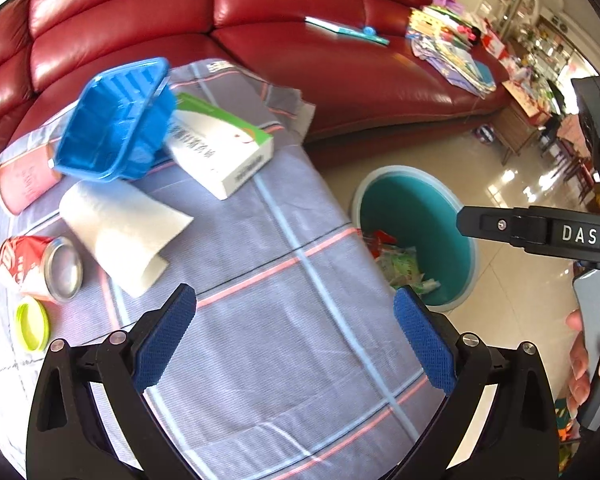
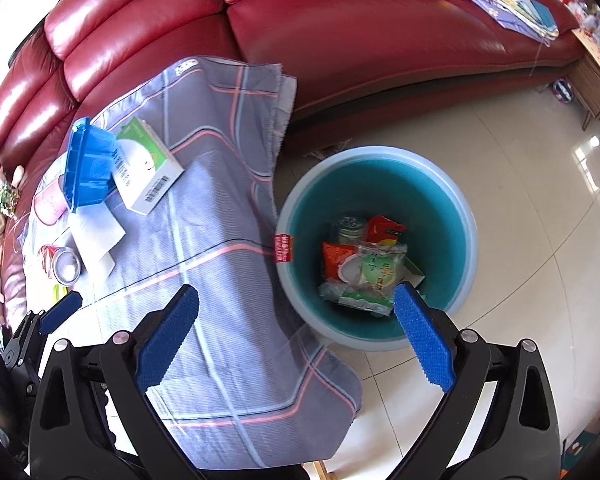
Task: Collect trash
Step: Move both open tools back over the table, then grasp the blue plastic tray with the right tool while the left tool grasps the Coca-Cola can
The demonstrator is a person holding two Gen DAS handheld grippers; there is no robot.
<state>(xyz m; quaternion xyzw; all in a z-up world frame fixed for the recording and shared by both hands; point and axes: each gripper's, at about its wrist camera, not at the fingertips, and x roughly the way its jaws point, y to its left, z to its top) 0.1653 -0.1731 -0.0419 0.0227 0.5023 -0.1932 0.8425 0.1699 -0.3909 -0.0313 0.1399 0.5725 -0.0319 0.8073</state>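
Trash is what you have left on the plaid grey-blue cloth, all of it clustered at the end far from the round teal plastic bin on the floor. Nearest the bin lies the white-and-green cardboard box: likely light and stiff, so pinch it across its narrow thickness at the end facing you. The thin blue plastic tray leans tilted against that box; it will probably flex and slip, so take it by the rim. In front of the tray, the curled white paper sheet is soft and should crush under any grip. Farther from the bin sits the dented red-and-white drink can on its side, light and slick, best squeezed around the body, and just beside it the small yellow-green plastic lid, which needs an edge pinch. The bin already holds wrappers and a bottle. Your left gripper hovers over bare cloth with jaws spread wide, holding and touching nothing. Your right gripper is equally wide and empty, poised over the cloth edge beside the bin.
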